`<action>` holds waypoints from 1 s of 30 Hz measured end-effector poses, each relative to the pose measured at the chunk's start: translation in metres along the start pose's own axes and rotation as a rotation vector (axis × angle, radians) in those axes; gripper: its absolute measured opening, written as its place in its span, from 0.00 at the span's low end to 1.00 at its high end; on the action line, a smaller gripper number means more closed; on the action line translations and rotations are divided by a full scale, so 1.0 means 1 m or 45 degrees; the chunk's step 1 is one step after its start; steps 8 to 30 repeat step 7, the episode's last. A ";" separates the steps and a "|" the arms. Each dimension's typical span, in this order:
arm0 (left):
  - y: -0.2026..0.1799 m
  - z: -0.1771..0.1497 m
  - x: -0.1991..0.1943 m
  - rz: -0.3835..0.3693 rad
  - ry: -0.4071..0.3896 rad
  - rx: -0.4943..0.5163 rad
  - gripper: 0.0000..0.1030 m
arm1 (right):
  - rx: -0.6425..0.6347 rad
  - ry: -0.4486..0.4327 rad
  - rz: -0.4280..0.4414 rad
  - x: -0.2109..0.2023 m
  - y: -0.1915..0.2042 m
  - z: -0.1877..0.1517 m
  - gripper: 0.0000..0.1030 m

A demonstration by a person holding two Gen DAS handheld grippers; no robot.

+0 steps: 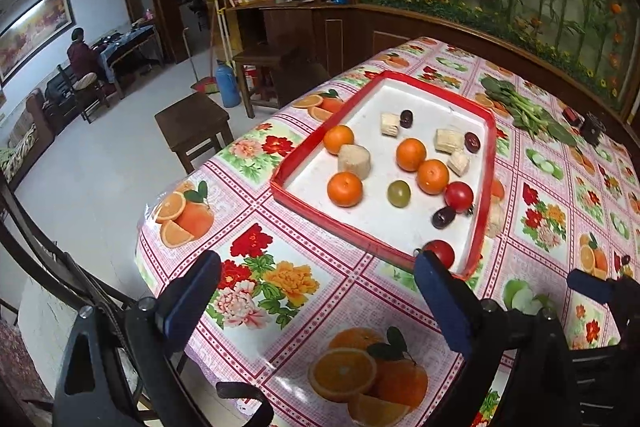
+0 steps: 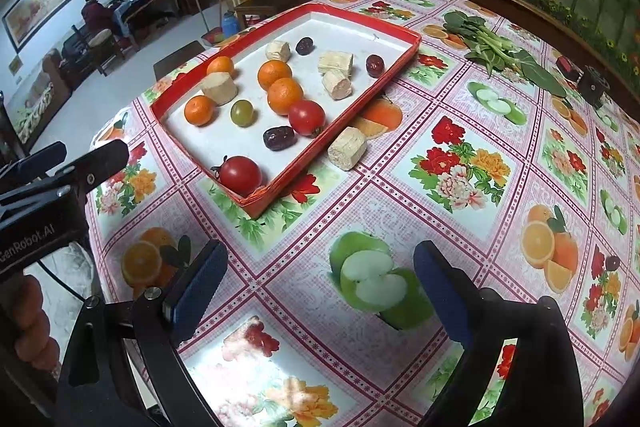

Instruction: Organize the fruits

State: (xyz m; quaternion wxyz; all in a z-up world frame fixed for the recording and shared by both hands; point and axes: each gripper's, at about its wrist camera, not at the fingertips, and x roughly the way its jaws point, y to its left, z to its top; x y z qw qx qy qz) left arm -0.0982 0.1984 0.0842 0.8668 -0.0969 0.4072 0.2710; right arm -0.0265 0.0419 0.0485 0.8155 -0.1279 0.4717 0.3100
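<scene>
Left gripper [image 1: 316,297] hovers wide open and empty over the tablecloth [image 1: 280,211], the red tray [image 1: 384,247] just ahead holding 4 oranges, 2 red tomatoes [image 1: 440,251] and other pieces. Sorting looks barely begun.

Right gripper [image 2: 320,285] also gapes empty; 1 pale chunk [image 2: 347,148] lies ahead outside the tray, touching its rim, probably the next pick. Greens [image 2: 492,45] lie farther off; behind, a seated person [image 2: 96,13].
</scene>
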 end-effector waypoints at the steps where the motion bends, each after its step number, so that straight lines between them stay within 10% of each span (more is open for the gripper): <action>1: 0.000 0.000 0.001 0.002 0.004 -0.001 0.95 | 0.001 0.000 0.000 0.000 0.000 0.000 0.92; 30: -0.001 0.002 0.010 -0.029 0.066 0.014 0.95 | -0.026 0.002 -0.011 0.002 0.006 0.002 0.92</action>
